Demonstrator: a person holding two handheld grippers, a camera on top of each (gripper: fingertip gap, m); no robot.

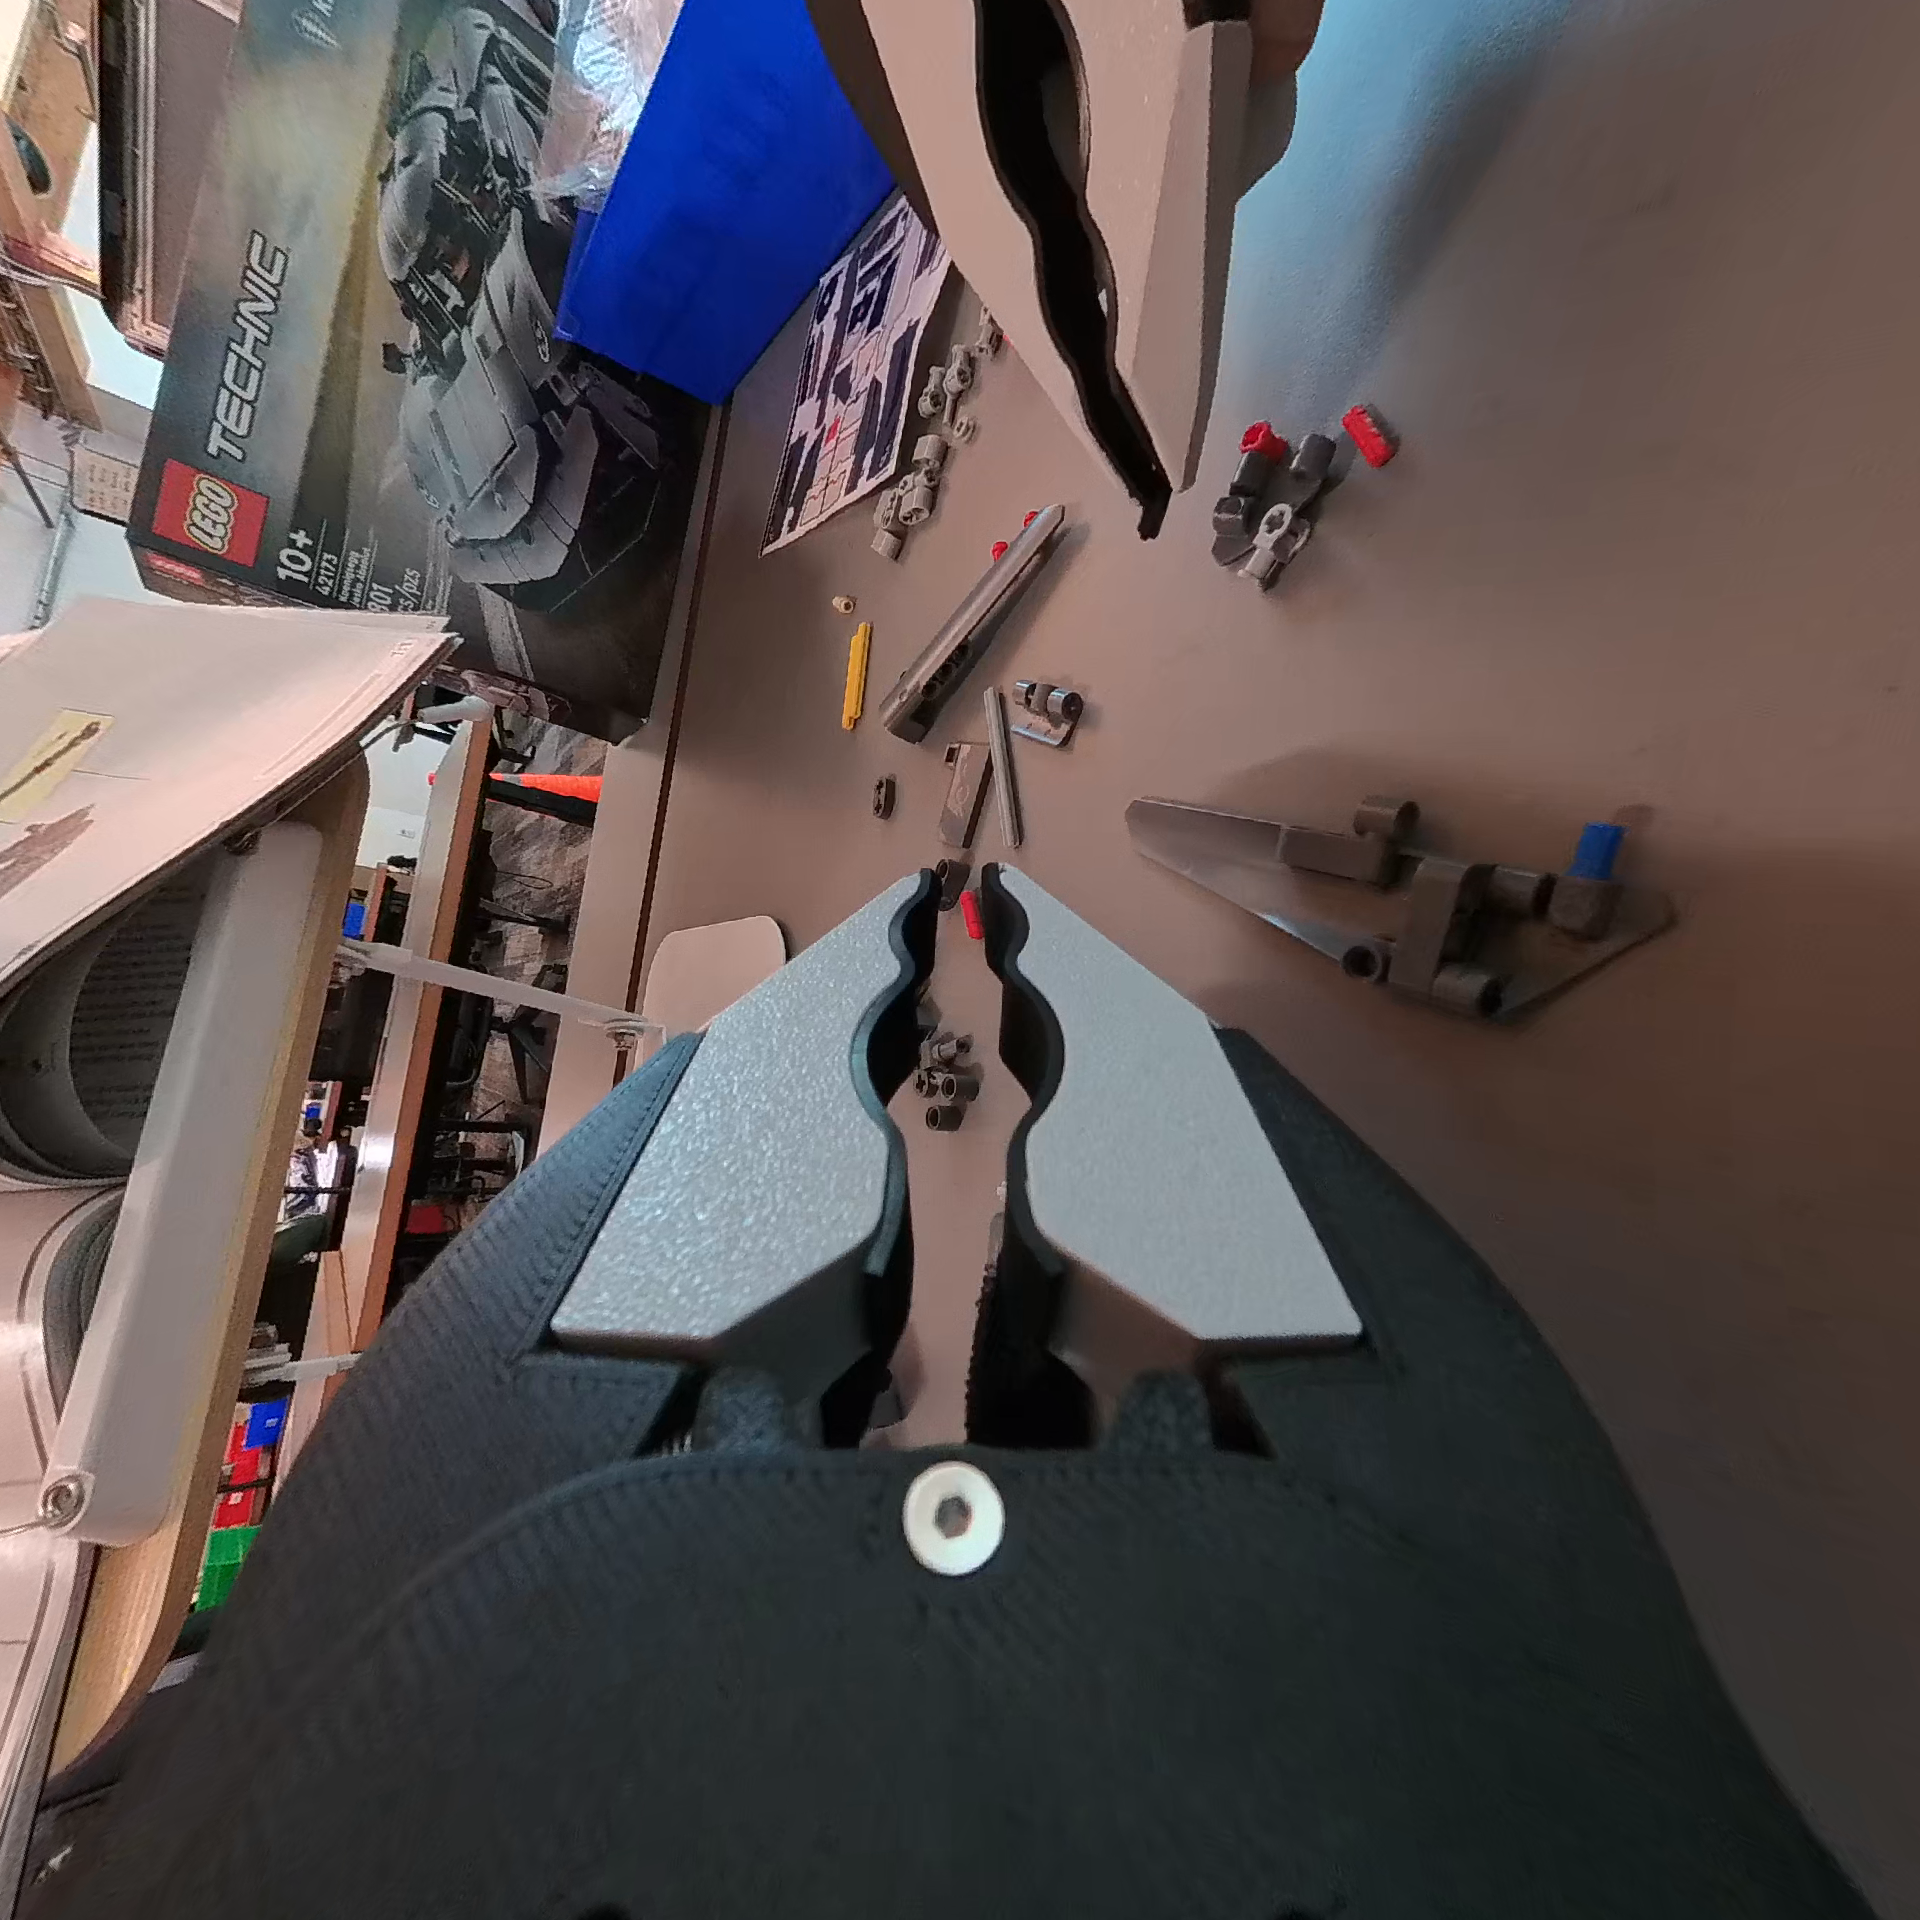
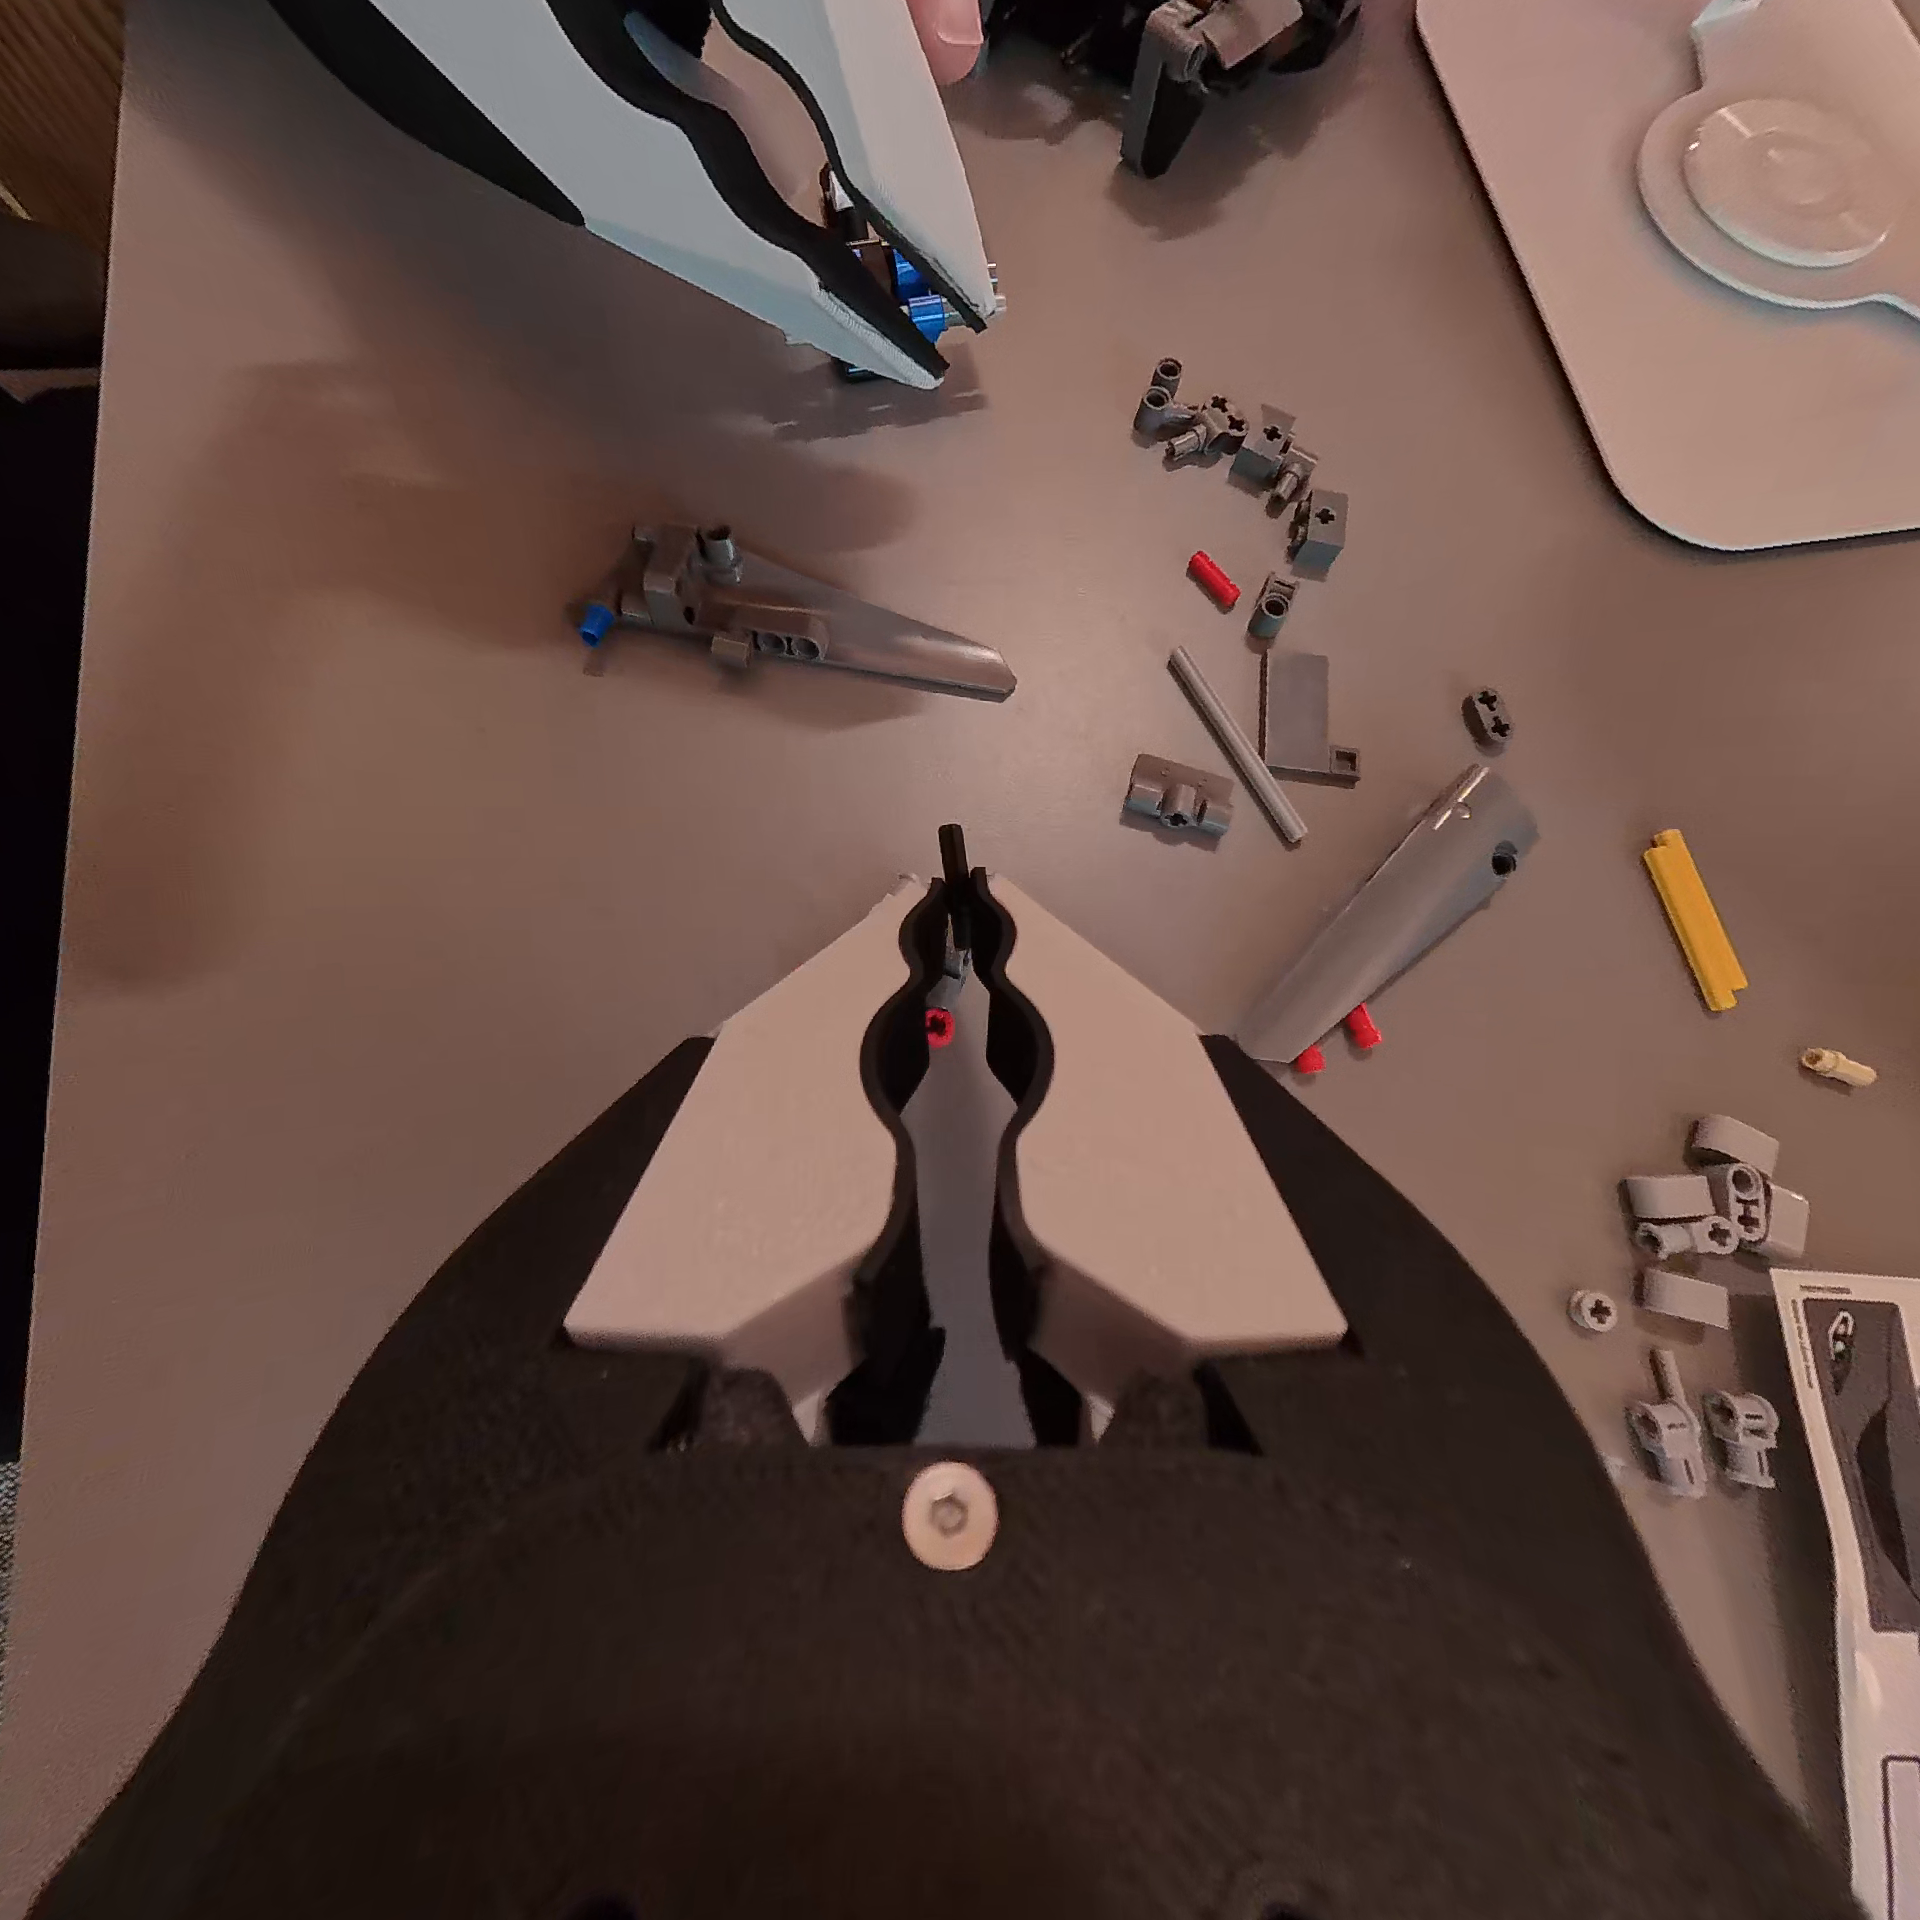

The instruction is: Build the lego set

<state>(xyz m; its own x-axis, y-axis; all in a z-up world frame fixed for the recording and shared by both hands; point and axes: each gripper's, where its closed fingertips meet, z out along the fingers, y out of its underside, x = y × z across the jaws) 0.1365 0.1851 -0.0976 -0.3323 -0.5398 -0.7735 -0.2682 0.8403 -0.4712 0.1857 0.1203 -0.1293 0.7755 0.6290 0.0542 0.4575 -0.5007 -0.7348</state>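
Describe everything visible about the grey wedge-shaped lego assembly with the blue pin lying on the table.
The wedge assembly is a flat, glossy grey plastic panel tapering to a narrow tip, lying flat on the brown table. Darker grey beams and connectors with round holes are clipped along its wide end, and a short blue pin sticks out of a connector there. It appears partly built. Nothing touches it but the table; both hand-held grippers and the loose pieces are apart from it.

loose pieces (image 2: 1242, 468) right of wing assembly (image 2: 769, 623).
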